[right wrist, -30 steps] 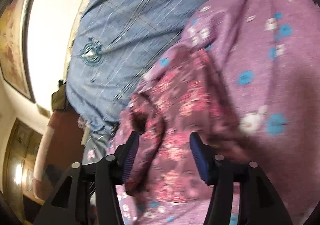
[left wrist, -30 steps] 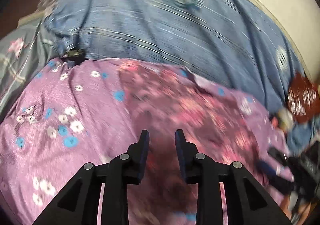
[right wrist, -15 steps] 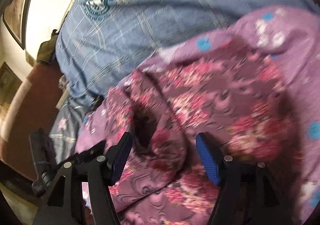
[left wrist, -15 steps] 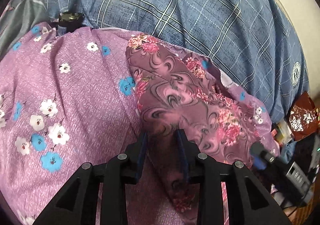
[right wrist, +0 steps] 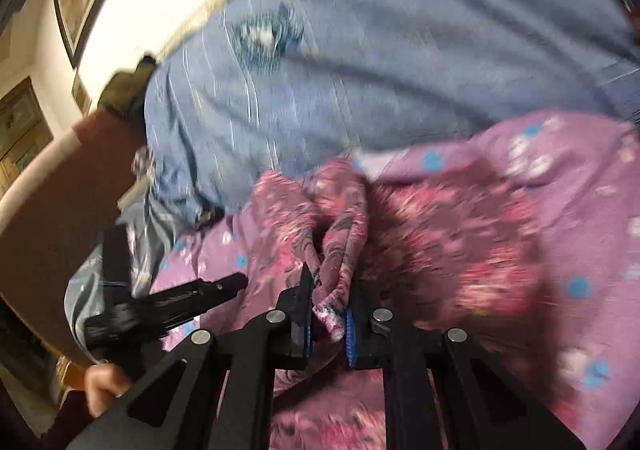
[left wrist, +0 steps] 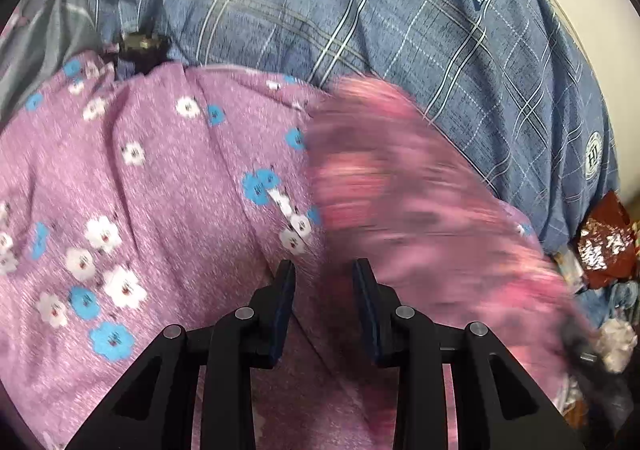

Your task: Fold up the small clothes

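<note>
The right gripper (right wrist: 328, 324) is nearest. Its jaws are pressed tight on a bunched edge of the small dark-pink cloth (right wrist: 344, 234), which has swirls and red flowers on it. The cloth pokes up from between the jaws in a soft lump. The rest of it spreads out just past them, on top of the purple flowered sheet (right wrist: 560, 178).

The left gripper (left wrist: 323, 300) has its jaws apart with nothing in them. It hangs over the purple sheet, just beside the near edge of the small cloth (left wrist: 420, 202), which looks blurry in that view.

I think this cloth is light, thin and floppy. It will sag and crumple wherever it is not held, and it may slide on the sheet. One pinch makes it bunch up. A good place for the left jaws looks like a flat edge or corner, away from the right pinch, so the cloth can be pulled smooth.

Farther back lies a big blue checked cover (left wrist: 400, 30) with round badges. Beyond it is a pale wall (right wrist: 168, 6).
</note>
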A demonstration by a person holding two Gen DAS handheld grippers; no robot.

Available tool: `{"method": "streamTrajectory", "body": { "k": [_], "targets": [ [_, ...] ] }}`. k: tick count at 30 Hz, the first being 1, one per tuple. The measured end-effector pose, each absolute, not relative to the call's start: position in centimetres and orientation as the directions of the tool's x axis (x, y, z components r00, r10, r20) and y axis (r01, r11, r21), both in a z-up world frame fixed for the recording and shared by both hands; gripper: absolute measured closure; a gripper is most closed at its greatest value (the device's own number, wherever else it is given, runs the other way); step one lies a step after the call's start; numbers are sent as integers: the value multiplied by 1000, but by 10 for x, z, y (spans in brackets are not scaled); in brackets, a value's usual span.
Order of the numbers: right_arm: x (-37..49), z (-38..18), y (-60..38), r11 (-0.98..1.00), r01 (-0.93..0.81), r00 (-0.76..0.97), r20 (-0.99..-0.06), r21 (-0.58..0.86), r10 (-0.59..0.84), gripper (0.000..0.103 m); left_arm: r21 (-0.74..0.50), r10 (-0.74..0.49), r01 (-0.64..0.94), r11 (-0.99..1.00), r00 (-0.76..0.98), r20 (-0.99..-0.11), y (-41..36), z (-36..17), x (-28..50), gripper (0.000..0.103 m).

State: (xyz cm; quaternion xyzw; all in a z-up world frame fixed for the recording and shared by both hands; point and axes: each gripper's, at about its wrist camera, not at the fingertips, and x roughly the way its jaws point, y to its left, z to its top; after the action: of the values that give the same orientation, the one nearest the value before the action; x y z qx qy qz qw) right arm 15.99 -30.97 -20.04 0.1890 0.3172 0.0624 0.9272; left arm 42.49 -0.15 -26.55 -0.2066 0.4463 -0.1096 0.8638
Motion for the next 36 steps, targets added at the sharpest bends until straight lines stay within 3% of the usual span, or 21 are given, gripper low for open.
{"method": "streamTrajectory", "body": {
  "k": [3, 9, 12, 15, 17, 19, 22, 24, 26, 33, 36],
  "targets": [
    [125, -189, -342, 903, 135, 809, -572, 407, 137, 92, -446, -385, 35, 894, 569, -727, -9, -265, 422, 73],
    [64, -223, -373, 874, 317, 711, -702, 370, 40, 91, -394, -418, 172, 903, 564, -712, -44, -256, 403, 73],
    [77, -241, -379, 837, 322, 675, -728, 442, 125, 83, -355, -439, 258, 898, 557, -705, -65, -252, 389, 73],
    [87, -238, -372, 877, 327, 683, -729, 353, 39, 67, -307, -449, 331, 892, 577, -682, -78, -246, 373, 72],
    [86, -230, -375, 885, 365, 680, -732, 290, -41, 62, -256, -439, 369, 893, 593, -676, -86, -242, 365, 59],
    [79, -220, -381, 874, 410, 694, -710, 261, -114, 56, -216, -417, 378, 901, 609, -675, -92, -243, 359, 57],
    [87, -194, -384, 894, 385, 732, -665, 227, -146, 57, -123, -346, 372, 920, 626, -699, -101, -249, 355, 57],
    [115, -182, -379, 923, 330, 715, -691, 200, -106, 60, -76, -311, 370, 926, 636, -706, -109, -250, 353, 57],
    [150, -181, -373, 939, 257, 674, -739, 228, -5, 72, -55, -294, 366, 929, 641, -709, -115, -249, 353, 57],
    [261, -222, -358, 929, 195, 533, -829, 315, 169, 75, -28, -279, 366, 930, 654, -704, -121, -249, 353, 57],
    [292, -249, -363, 915, 255, 488, -858, 313, 158, 75, -27, -276, 363, 931, 655, -704, -120, -250, 354, 55]
  ]
}}
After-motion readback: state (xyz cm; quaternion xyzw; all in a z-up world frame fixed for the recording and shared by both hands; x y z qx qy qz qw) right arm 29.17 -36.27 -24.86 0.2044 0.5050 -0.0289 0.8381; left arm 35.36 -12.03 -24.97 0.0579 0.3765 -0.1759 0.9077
